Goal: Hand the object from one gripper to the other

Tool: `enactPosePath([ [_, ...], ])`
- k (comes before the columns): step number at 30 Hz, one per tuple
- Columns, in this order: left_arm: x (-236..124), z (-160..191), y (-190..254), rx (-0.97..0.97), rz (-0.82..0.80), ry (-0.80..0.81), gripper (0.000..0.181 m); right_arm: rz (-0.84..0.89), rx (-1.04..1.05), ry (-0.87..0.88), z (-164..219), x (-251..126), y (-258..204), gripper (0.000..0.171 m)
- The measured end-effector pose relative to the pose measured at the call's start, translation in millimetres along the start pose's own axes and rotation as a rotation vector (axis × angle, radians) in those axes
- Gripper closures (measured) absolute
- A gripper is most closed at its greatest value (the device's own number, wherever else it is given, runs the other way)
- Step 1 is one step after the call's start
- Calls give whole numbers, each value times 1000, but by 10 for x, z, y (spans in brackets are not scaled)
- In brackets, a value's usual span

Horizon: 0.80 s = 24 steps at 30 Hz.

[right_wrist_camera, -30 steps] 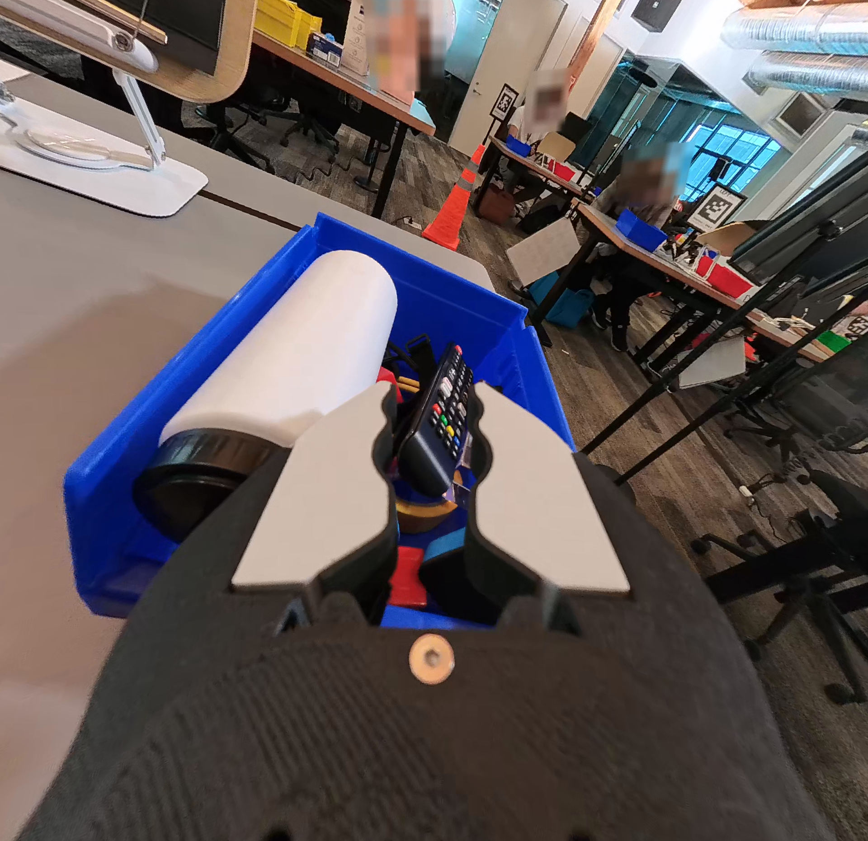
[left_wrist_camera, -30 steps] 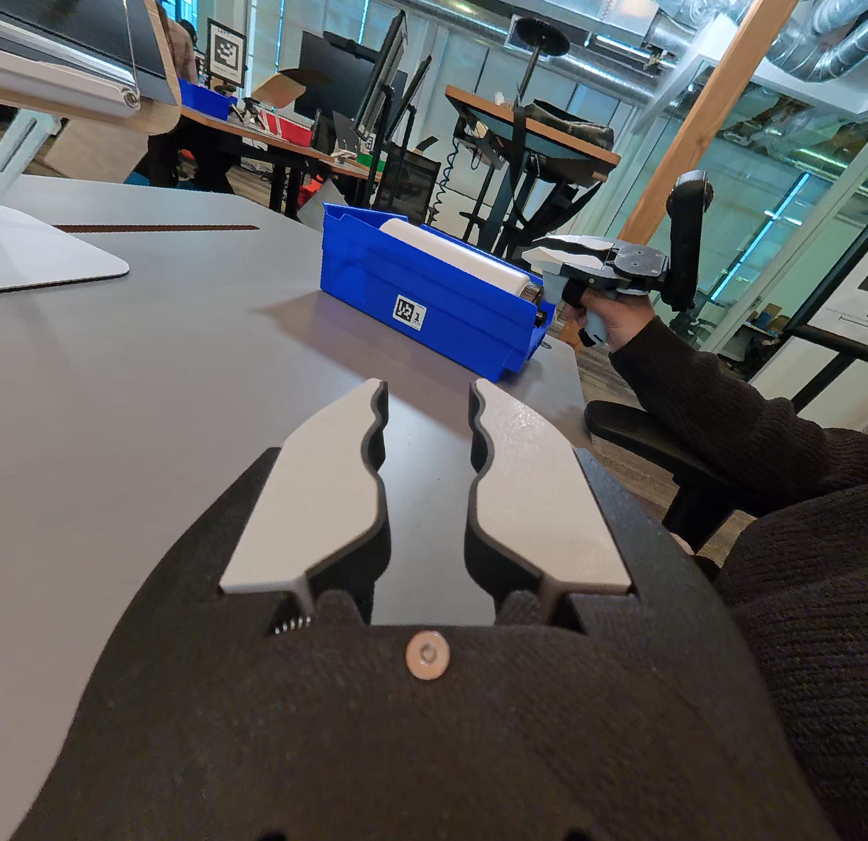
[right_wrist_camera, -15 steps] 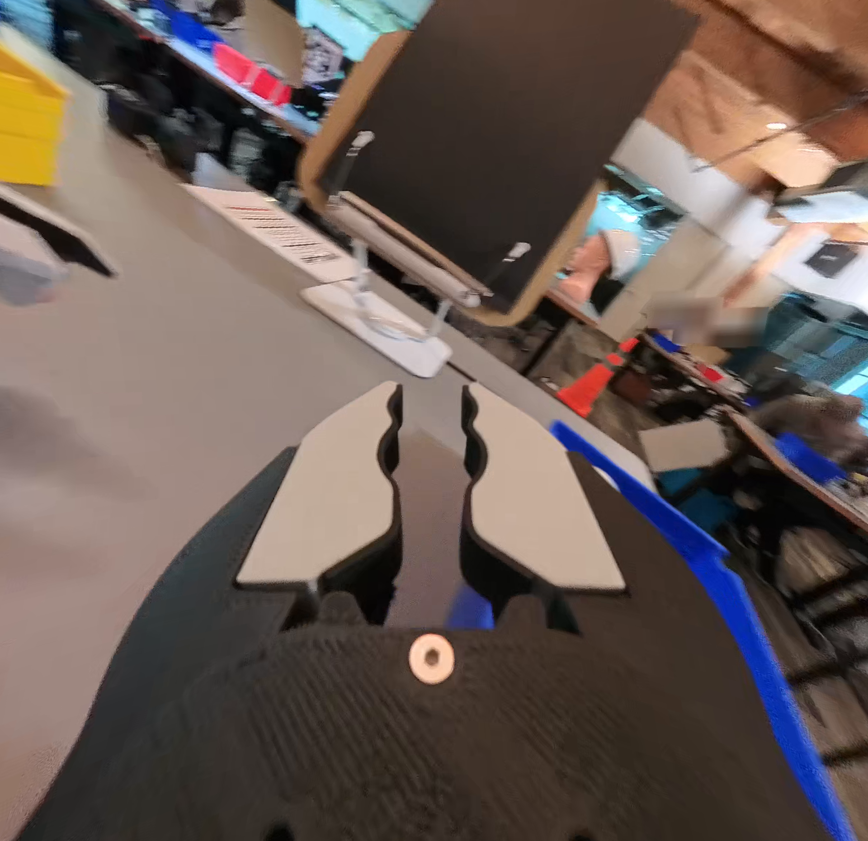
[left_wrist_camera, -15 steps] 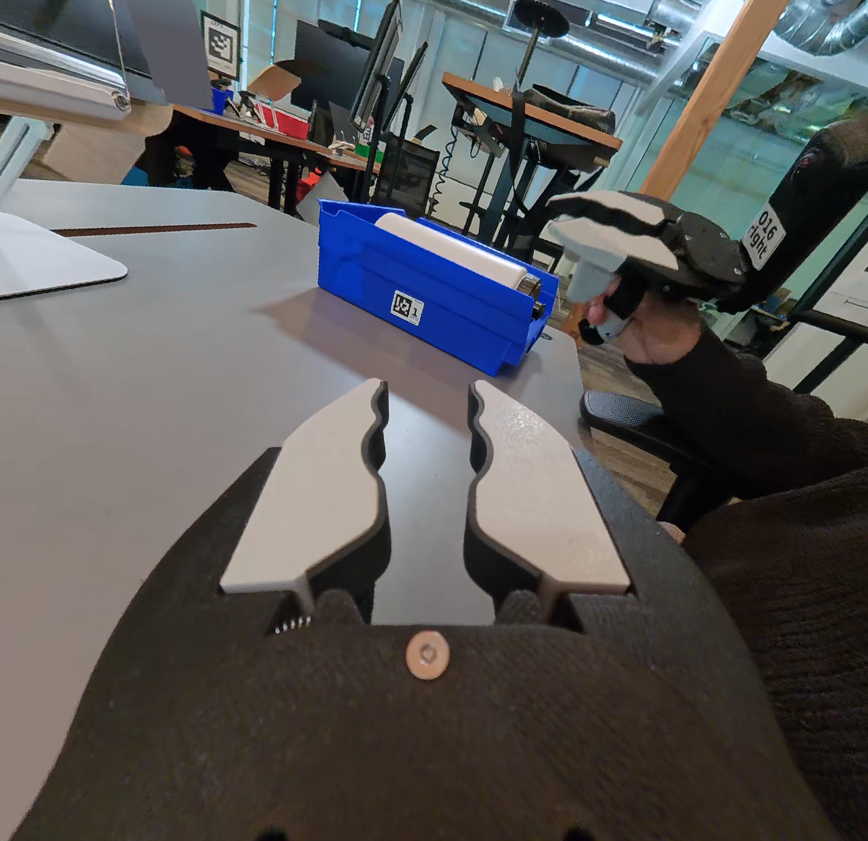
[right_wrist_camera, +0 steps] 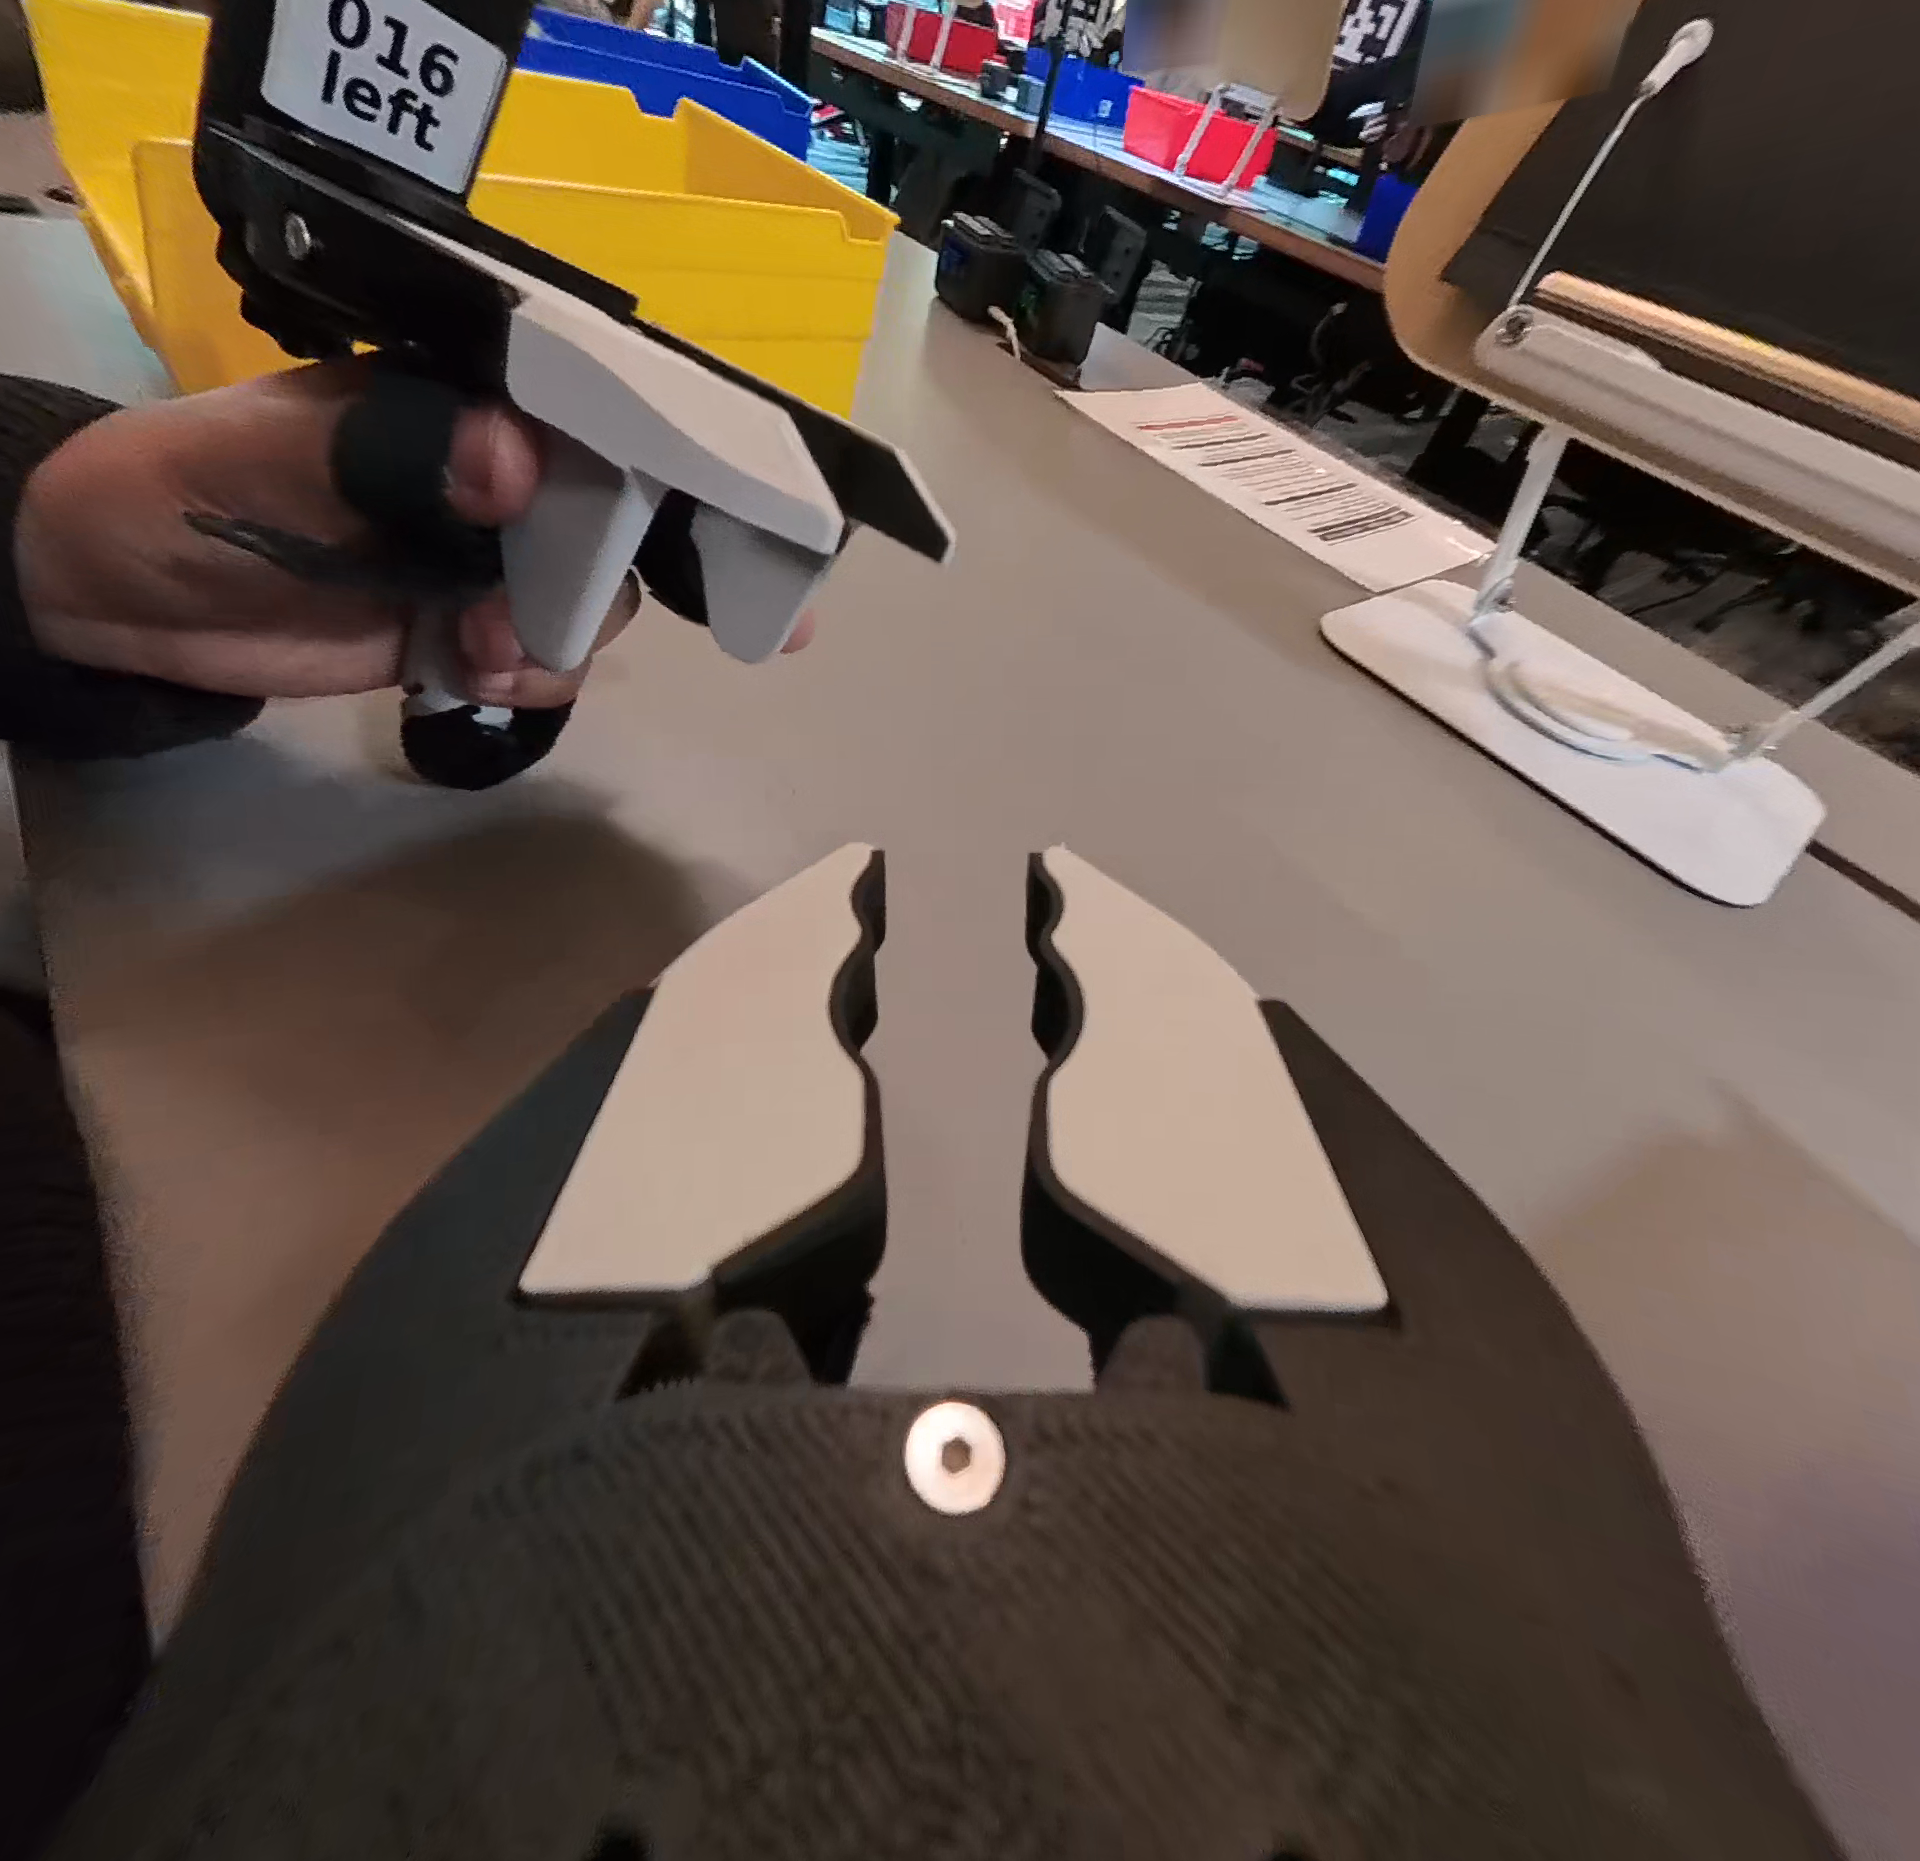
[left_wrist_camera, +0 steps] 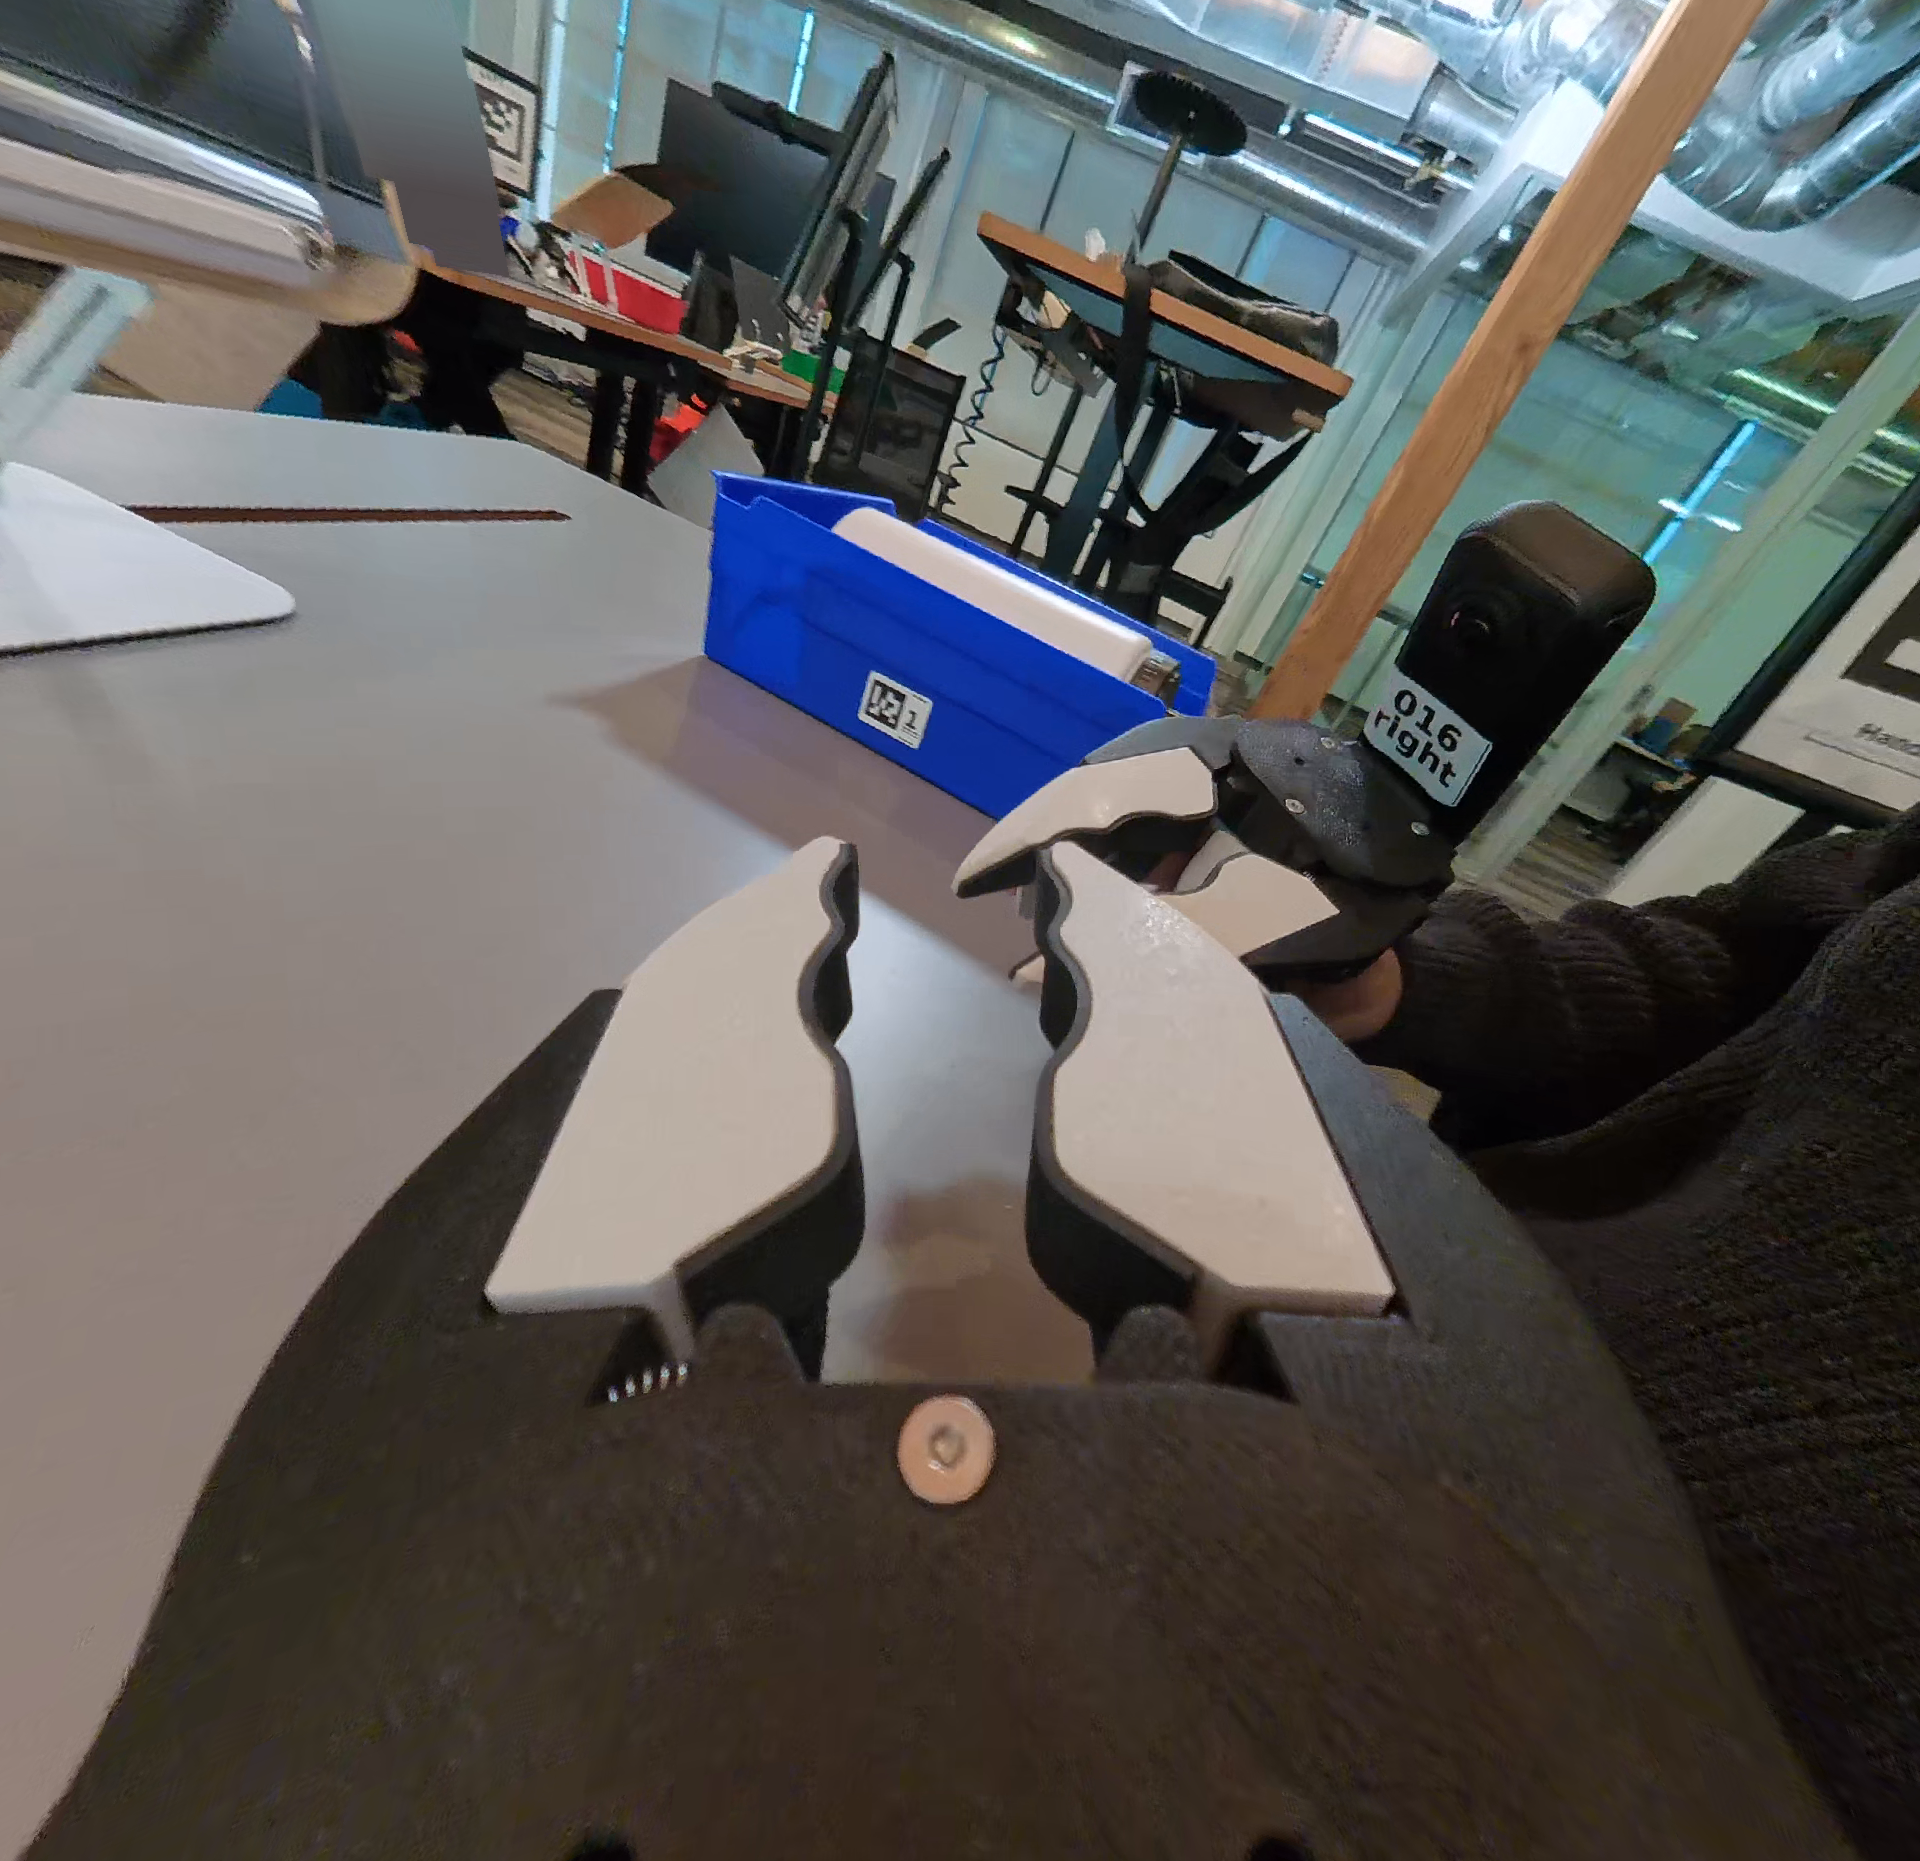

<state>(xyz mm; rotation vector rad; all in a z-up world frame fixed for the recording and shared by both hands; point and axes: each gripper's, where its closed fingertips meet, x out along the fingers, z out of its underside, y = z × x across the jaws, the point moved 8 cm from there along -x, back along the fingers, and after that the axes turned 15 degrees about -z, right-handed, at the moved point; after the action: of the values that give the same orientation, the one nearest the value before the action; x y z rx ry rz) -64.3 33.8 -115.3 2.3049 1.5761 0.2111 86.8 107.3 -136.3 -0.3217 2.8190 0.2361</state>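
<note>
My left gripper point(left_wrist_camera: 945, 866) is open and empty, low over the grey table point(left_wrist_camera: 312, 876). My right gripper point(right_wrist_camera: 956, 866) is open and empty too, with only bare table between its fingers. In the left wrist view the right gripper point(left_wrist_camera: 992, 923) sits just right of my left fingertips, pointing left, held by a hand in a dark sleeve. In the right wrist view the left gripper point(right_wrist_camera: 894, 523) hangs at the upper left, held by a hand. A blue bin point(left_wrist_camera: 997, 731) with a white cylinder point(left_wrist_camera: 987, 590) in it stands behind both. No object is held.
A yellow bin point(right_wrist_camera: 675, 242) stands on the table behind the left gripper. A white monitor-stand base point(right_wrist_camera: 1558, 762) and a printed sheet point(right_wrist_camera: 1278, 471) lie at the right. The stand base also shows at the far left point(left_wrist_camera: 104, 575). Desks and chairs lie beyond the table edge. The grippers' ends are close to 6 cm from one another.
My right gripper left the blue bin, where it straddled a black remote, swung left and came down empty next to my left gripper. The left gripper stayed open and almost still.
</note>
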Motion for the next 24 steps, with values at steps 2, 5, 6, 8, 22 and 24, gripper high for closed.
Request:
enactPosePath([
  [2,-68,-88,-39,5,-28,39,149,-31,25,9,-10,45,42,145],
  [5,-314,-411,-119,-81,-71,150,149,-81,46,36,-38,48,107,145],
  [6,-449,-531,-164,-112,-103,191,149,-95,47,35,-41,38,133,145],
  [8,-794,-719,-282,-145,-221,263,152,-112,46,32,-41,12,189,145],
  [22,-3087,-965,-1167,291,-1051,-794,153,-225,210,104,28,-201,287,145],
  [24,-3122,-889,-1252,334,-979,-932,153,-212,229,118,35,-250,313,145],
])
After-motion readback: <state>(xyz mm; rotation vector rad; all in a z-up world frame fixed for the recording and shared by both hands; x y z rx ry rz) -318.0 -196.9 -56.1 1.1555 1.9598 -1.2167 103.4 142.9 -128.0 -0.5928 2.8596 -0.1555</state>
